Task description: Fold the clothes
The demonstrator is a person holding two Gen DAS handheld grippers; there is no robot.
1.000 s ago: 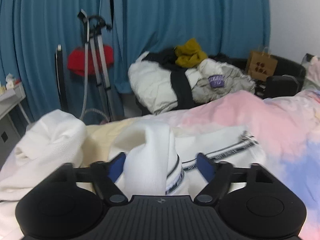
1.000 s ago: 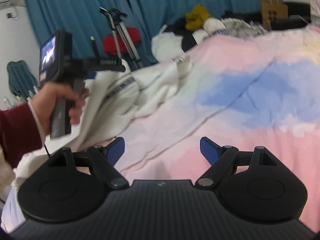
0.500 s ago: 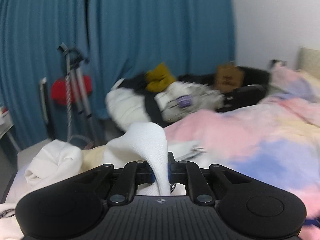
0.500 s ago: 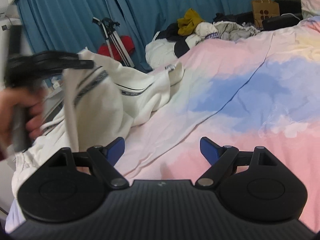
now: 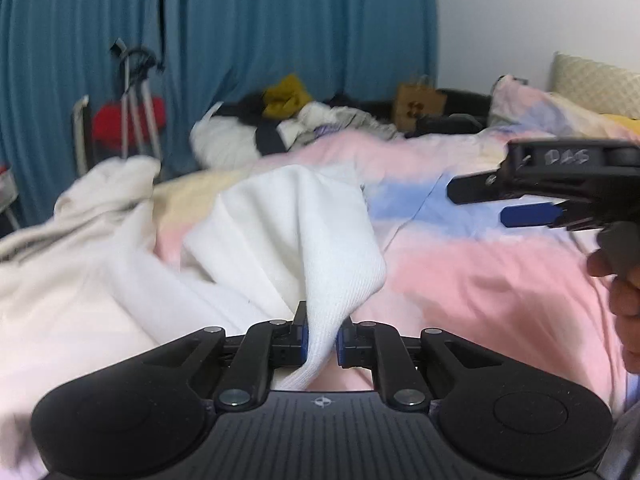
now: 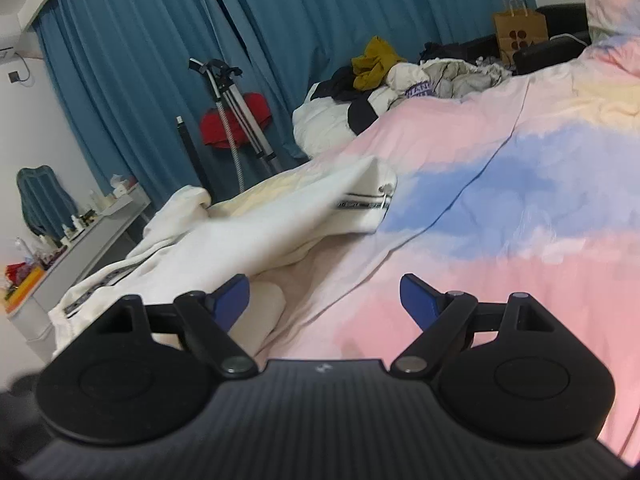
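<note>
1. Two views we have. In the left wrist view, our left gripper (image 5: 320, 338) is clamped tight on a fold of the white garment (image 5: 296, 220), lifted off the bedspread (image 5: 460, 276); our right gripper (image 5: 532, 204) hangs at the right.
2. In the right wrist view, our right gripper (image 6: 324, 300) stands wide with nothing between its fingers; the garment (image 6: 280, 220) lies toward the bed's left edge.

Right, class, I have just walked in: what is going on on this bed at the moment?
A person is folding clothes with a handheld gripper in each hand. The left gripper is shut on a fold of the white garment, lifting it off the pastel bedspread. The right gripper is open and empty above the bedspread. Other clothes lie piled beyond the bed.
</note>
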